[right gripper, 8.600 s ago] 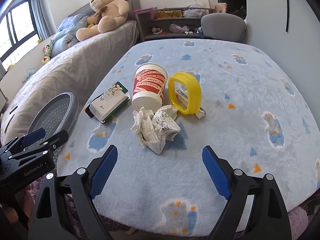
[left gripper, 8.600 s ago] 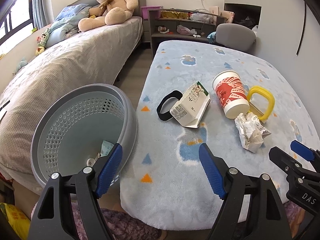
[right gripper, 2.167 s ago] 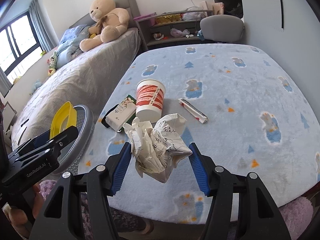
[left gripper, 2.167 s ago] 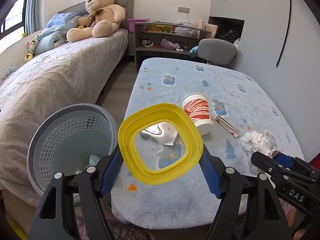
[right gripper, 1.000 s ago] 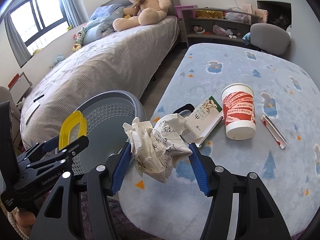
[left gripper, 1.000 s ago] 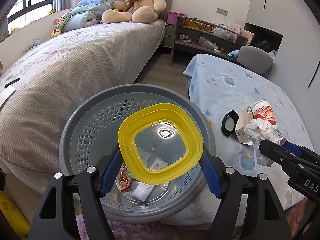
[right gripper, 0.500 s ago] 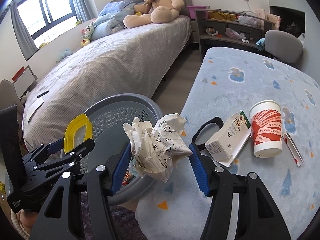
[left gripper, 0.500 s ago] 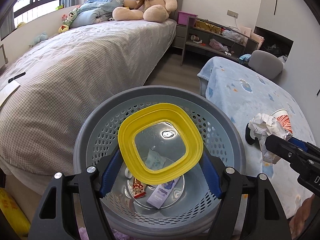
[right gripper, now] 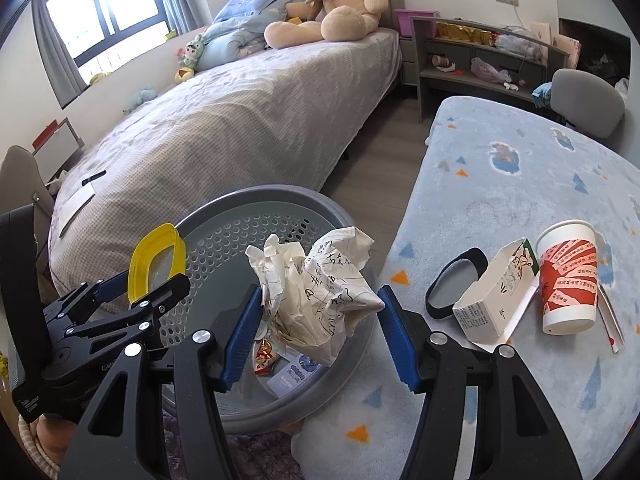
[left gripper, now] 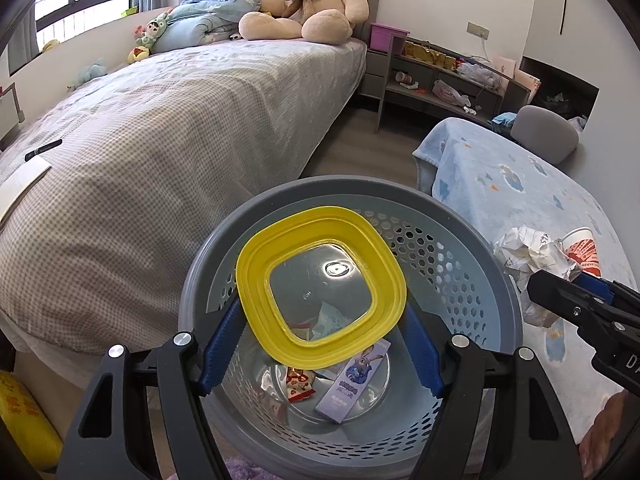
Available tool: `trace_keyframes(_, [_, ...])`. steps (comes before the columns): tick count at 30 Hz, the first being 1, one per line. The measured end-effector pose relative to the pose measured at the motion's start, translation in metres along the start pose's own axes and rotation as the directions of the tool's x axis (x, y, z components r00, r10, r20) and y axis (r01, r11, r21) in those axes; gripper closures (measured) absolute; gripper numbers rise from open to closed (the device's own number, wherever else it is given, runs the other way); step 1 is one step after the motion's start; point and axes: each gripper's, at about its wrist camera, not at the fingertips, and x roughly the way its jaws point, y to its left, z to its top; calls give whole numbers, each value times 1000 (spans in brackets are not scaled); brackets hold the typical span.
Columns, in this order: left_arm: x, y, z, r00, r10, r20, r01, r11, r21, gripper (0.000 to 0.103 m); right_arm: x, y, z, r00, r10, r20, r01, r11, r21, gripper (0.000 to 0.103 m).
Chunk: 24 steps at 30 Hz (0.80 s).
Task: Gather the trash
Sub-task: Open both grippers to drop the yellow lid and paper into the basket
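My left gripper [left gripper: 320,344] is shut on a yellow-rimmed clear lid [left gripper: 320,292] and holds it over the grey perforated trash basket [left gripper: 460,240]. The lid also shows in the right wrist view [right gripper: 156,256]. My right gripper [right gripper: 318,332] is shut on a crumpled paper ball [right gripper: 320,284] above the basket's [right gripper: 224,216] right side. The paper ball also shows in the left wrist view [left gripper: 528,256]. Wrappers and a small blue box [left gripper: 352,380] lie in the basket's bottom.
On the blue blanketed table [right gripper: 520,184] lie a red and white paper cup [right gripper: 568,276], an open white carton [right gripper: 496,292], a black lid [right gripper: 452,280] and a thin wrapper [right gripper: 610,316]. A grey bed [left gripper: 160,140] with a teddy bear [left gripper: 308,0] stands left of the basket.
Both grippers have moved left from the table to over the basket, each still holding its item. The basket now sits centred under the yellow lid.
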Motion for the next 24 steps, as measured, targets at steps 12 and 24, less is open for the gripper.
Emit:
trace_keyframes(12, [3, 6, 2, 1000, 14, -7, -14, 1000, -2, 32, 17, 13, 4, 999, 26, -25, -27, 999, -30, 45])
trace_keyframes(24, [-2, 11, 1, 999, 33, -8, -34, 999, -15, 32, 21, 23, 8, 998, 50, -30, -52, 997, -53, 41])
